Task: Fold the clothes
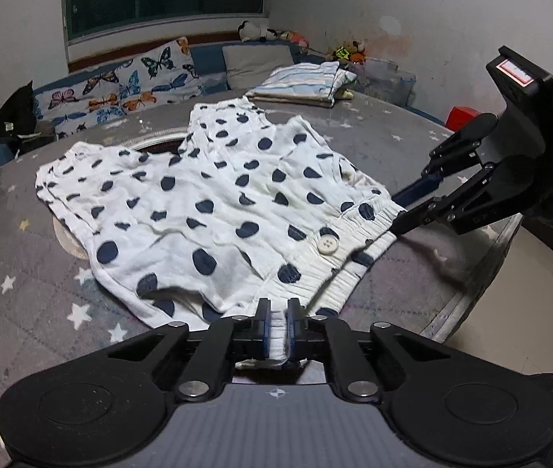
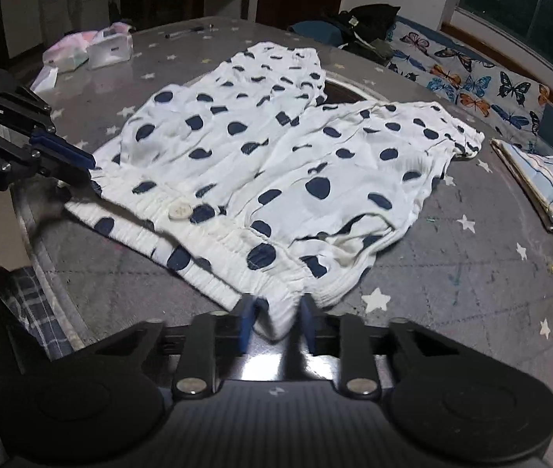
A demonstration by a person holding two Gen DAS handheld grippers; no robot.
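White shorts with dark blue polka dots (image 1: pixel 214 202) lie spread on a grey star-patterned table (image 1: pixel 23 292), waistband towards me, legs pointing away. A white button (image 1: pixel 328 245) sits on the waistband. My left gripper (image 1: pixel 278 321) is shut on one end of the waistband. My right gripper (image 2: pixel 274 318) holds the other waistband end, its fingers wider apart around a bunch of cloth. The right gripper also shows in the left wrist view (image 1: pixel 401 220), and the left gripper in the right wrist view (image 2: pixel 85 167). The shorts fill the right wrist view (image 2: pixel 276 156).
A folded striped garment (image 1: pixel 303 82) lies at the far side of the table, also in the right wrist view (image 2: pixel 545 183). Butterfly-print pillows (image 1: pixel 128 85) line a bench behind. Plastic bags (image 2: pixel 89 48) sit at the far left. The table edge (image 1: pixel 471 296) drops to the floor.
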